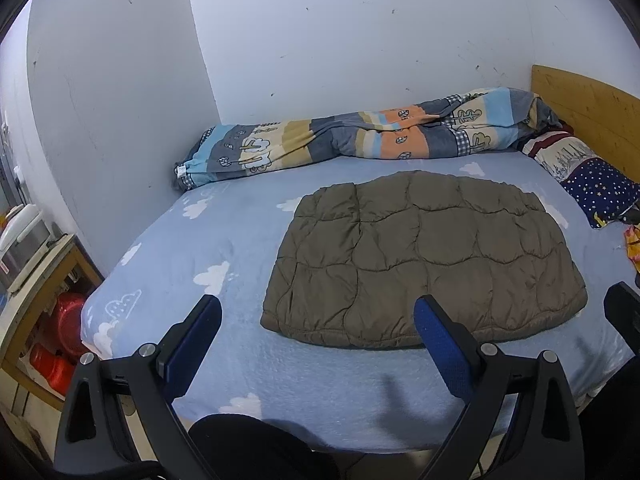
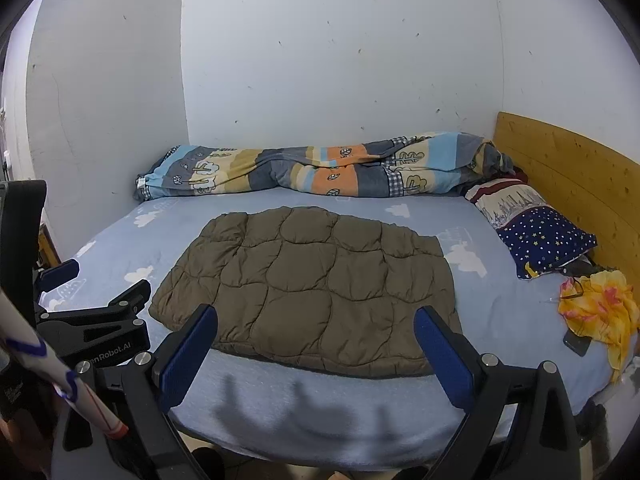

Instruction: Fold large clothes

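Bare sheet (image 2: pixel 320 412) before jacket (image 2: pixel 312 292); quilt (image 2: pixel 320 168) blocks wall side.

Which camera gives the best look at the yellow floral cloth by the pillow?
The right wrist view: the yellow floral cloth lies fully visible on the bed's right side, below the starry pillow. The left wrist view catches only a sliver of it at the frame's right edge.

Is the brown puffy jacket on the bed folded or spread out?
Folded: the brown quilted jacket lies flat on the bed as a compact rounded block, no sleeves or collar showing.
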`<control>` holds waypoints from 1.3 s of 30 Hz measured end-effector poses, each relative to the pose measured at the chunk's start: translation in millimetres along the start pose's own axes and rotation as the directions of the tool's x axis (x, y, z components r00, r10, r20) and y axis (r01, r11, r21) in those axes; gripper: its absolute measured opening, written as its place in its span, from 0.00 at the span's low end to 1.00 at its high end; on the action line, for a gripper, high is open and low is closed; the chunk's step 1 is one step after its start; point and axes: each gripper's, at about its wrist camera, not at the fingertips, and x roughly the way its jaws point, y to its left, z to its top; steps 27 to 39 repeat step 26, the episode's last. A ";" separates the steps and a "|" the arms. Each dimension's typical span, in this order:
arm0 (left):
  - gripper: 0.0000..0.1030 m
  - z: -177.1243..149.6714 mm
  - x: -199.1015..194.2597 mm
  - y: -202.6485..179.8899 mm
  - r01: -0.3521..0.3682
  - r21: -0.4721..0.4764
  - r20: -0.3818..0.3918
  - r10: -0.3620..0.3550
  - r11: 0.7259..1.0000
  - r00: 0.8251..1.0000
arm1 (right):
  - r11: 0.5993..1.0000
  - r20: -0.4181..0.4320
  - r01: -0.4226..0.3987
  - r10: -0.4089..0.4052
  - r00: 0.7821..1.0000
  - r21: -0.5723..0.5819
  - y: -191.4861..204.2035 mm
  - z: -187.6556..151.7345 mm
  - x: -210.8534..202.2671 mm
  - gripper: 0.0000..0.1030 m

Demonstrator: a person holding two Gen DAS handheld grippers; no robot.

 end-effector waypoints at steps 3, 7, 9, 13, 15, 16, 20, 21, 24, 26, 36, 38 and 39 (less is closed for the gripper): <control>0.94 -0.2 -0.6 0.4 -0.003 0.004 0.000 0.003 1.000 1.000 | 1.000 -0.004 -0.001 0.001 1.000 0.003 -0.7 -0.2 0.8 0.97; 0.94 -0.8 -0.6 -1.0 -0.002 0.010 -0.001 0.002 1.000 1.000 | 1.000 -0.005 0.001 -0.001 1.000 0.003 -2.0 -0.8 0.1 0.97; 0.94 -1.2 -0.6 -0.9 -0.006 0.014 0.000 0.006 1.000 1.000 | 1.000 -0.005 0.000 0.000 1.000 0.003 -2.4 -0.7 0.3 0.97; 0.94 -1.7 -1.1 -1.2 -0.011 0.014 0.003 0.011 1.000 1.000 | 1.000 -0.007 0.003 -0.003 1.000 0.002 -2.1 -1.0 0.3 0.97; 0.94 -1.7 -1.7 -1.5 -0.009 0.016 0.006 0.009 1.000 1.000 | 1.000 -0.008 0.002 -0.002 1.000 0.000 -2.4 -1.1 0.4 0.97; 0.94 -1.8 -1.9 -1.3 -0.008 0.017 0.007 0.007 1.000 1.000 | 1.000 -0.005 0.004 -0.004 1.000 0.003 -1.4 -0.8 0.8 0.97; 0.94 -2.0 -2.0 -1.0 0.000 0.018 0.004 0.000 1.000 1.000 | 1.000 -0.004 0.008 -0.008 1.000 0.002 -4.0 -2.6 0.5 0.97; 0.94 -1.9 -1.6 -0.1 0.019 0.017 -0.007 -0.019 1.000 1.000 | 1.000 -0.004 0.008 -0.008 1.000 0.001 -5.2 -3.0 0.3 0.97; 0.94 -4.4 -5.4 3.8 0.026 0.024 -0.003 -0.025 0.999 1.000 | 1.000 -0.003 0.005 -0.005 1.000 0.002 -7.4 -4.0 -1.1 0.97; 0.94 -4.7 -9.3 4.6 0.014 0.041 0.013 -0.015 0.999 1.000 | 1.000 -0.001 0.003 -0.003 1.000 0.000 -6.7 -4.6 -3.2 0.97; 0.94 -4.7 -9.3 4.6 0.014 0.041 0.013 -0.015 0.999 1.000 | 1.000 -0.001 0.003 -0.003 1.000 0.000 -6.7 -4.6 -3.2 0.97; 0.94 -4.7 -9.3 4.6 0.014 0.041 0.013 -0.015 0.999 1.000 | 1.000 -0.001 0.003 -0.003 1.000 0.000 -6.7 -4.6 -3.2 0.97; 0.94 -4.7 -9.3 4.6 0.014 0.041 0.013 -0.015 0.999 1.000 | 1.000 -0.001 0.003 -0.003 1.000 0.000 -6.7 -4.6 -3.2 0.97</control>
